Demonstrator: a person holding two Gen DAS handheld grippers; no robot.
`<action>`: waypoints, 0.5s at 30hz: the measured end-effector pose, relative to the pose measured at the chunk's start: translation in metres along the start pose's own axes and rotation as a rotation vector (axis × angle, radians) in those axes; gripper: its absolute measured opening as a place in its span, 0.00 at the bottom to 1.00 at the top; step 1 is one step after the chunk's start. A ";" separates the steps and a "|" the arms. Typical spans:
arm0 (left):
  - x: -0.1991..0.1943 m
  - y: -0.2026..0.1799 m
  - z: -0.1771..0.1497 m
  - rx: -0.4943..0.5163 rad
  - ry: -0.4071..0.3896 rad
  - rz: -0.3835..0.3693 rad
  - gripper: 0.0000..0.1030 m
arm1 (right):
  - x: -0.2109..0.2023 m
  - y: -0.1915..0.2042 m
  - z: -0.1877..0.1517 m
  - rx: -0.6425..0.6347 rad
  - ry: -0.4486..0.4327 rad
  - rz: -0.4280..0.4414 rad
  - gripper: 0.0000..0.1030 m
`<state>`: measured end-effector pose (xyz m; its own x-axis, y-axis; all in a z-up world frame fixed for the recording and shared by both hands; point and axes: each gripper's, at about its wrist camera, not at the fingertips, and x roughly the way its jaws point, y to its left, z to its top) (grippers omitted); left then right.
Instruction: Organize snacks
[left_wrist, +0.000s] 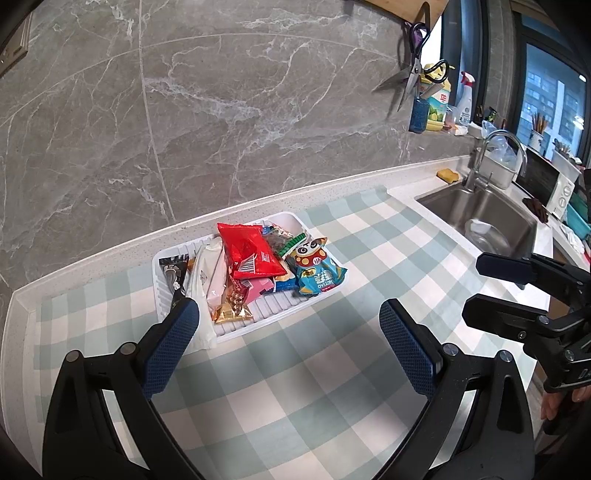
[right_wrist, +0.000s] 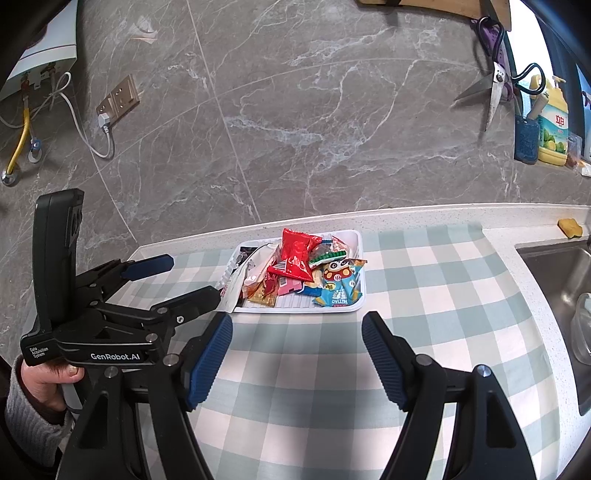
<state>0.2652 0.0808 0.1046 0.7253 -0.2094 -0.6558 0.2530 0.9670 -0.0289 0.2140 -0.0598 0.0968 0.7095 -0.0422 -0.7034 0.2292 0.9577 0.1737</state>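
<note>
White speckled tabletop (right_wrist: 517, 236) with a green-and-white checked cloth (right_wrist: 424, 295) spread over it — a white tray (right_wrist: 295, 307) sits on the cloth near the back edge, yellow sponge (right_wrist: 570, 227) by the sink.

Lower packets in the tray (left_wrist: 258, 321) buried under the red bag (left_wrist: 251, 253) (their print unreadable), sink (right_wrist: 554, 280) cut off at right edge, scissors' (right_wrist: 493, 77) hook hidden, bottle (left_wrist: 437, 105) label too small to read.
</note>
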 end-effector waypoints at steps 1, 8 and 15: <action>0.000 0.000 0.000 0.000 -0.001 0.000 0.97 | 0.000 0.000 0.000 0.001 0.000 0.001 0.73; 0.001 0.001 0.000 0.004 0.001 0.000 0.97 | 0.000 -0.001 0.001 -0.002 0.001 0.001 0.73; 0.004 0.002 0.002 0.008 0.005 -0.002 0.97 | 0.001 -0.001 0.002 0.000 0.004 0.000 0.73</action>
<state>0.2702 0.0819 0.1031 0.7217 -0.2108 -0.6594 0.2597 0.9654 -0.0244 0.2156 -0.0615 0.0971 0.7070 -0.0411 -0.7060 0.2294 0.9576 0.1740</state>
